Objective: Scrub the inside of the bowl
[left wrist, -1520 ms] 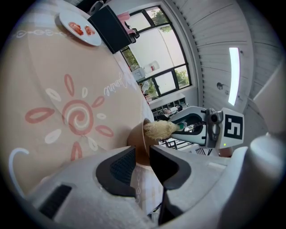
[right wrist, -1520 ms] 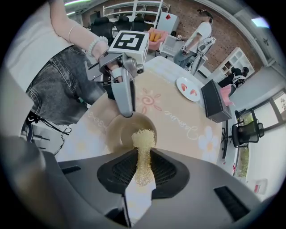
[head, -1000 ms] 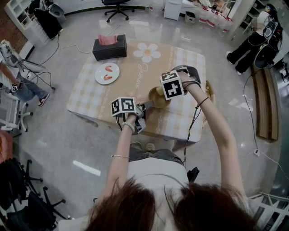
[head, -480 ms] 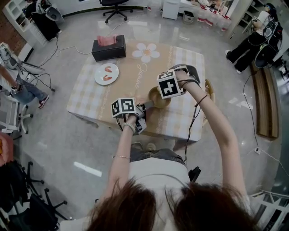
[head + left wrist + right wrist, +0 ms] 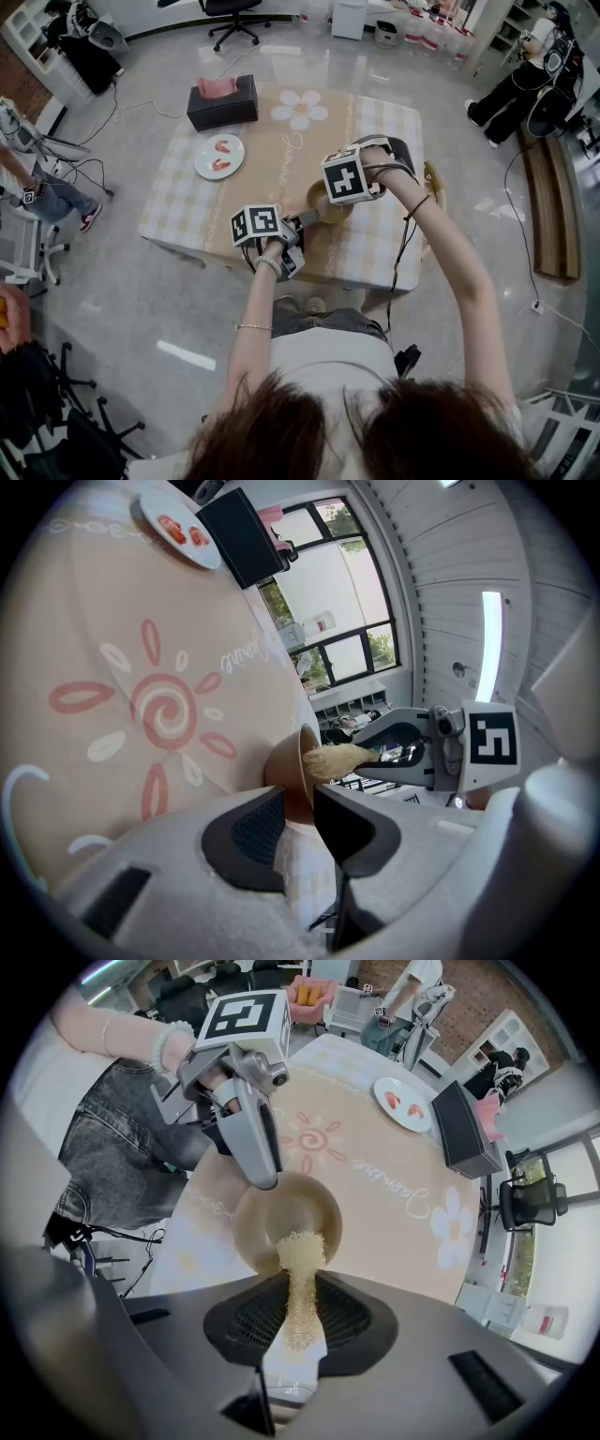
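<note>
Head view hides scrubber (image 5: 302, 1249); right tool (image 5: 300, 1309) pinches it, left tool (image 5: 298, 810) clamps bowl (image 5: 277, 1209).

The bowl (image 5: 323, 215) is half hidden behind the right gripper (image 5: 334, 198) — red bits (image 5: 223, 143) on the plate (image 5: 202, 158) too small to name.

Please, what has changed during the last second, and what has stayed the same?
The right gripper, shut on the scrubber, shifted slightly to the person's left over the bowl. Nothing was taken hold of or let go. The left gripper stays shut on the bowl's rim; the bowl, plate and tissue box have not moved.
</note>
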`<state>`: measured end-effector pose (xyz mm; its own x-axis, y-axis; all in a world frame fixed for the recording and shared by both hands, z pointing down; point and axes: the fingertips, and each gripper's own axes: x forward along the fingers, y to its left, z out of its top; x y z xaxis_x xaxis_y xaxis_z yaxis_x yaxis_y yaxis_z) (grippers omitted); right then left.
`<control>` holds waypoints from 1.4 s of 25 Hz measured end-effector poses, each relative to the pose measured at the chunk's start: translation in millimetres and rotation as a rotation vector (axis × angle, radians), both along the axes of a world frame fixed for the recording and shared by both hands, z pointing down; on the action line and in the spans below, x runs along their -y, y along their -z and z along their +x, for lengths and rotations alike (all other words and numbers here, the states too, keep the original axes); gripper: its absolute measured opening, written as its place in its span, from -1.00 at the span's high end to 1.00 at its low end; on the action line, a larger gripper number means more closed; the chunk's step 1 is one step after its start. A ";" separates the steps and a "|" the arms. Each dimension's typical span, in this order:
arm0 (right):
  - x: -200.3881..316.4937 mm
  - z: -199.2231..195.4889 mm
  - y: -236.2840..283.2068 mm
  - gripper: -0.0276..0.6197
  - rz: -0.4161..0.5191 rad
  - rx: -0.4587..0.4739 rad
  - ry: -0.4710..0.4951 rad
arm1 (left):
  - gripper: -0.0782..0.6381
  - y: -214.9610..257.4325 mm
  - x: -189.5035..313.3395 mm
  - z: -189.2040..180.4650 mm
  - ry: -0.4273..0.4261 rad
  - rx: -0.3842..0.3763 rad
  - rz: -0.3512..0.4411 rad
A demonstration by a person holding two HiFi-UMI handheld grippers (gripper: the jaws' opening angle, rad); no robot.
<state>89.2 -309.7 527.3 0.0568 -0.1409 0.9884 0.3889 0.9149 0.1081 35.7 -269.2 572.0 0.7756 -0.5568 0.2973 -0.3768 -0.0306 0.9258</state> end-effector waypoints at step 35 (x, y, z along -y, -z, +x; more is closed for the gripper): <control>-38.1 3.6 -8.1 0.67 -0.069 0.006 -0.314 | 0.51 -3.1 -5.1 3.3 -0.031 -0.041 -0.016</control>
<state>92.8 -271.6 535.4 0.0812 -0.0496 0.9955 0.0858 0.9954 0.0426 39.0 -264.1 575.1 0.8041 -0.5277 0.2738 -0.3380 -0.0270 0.9408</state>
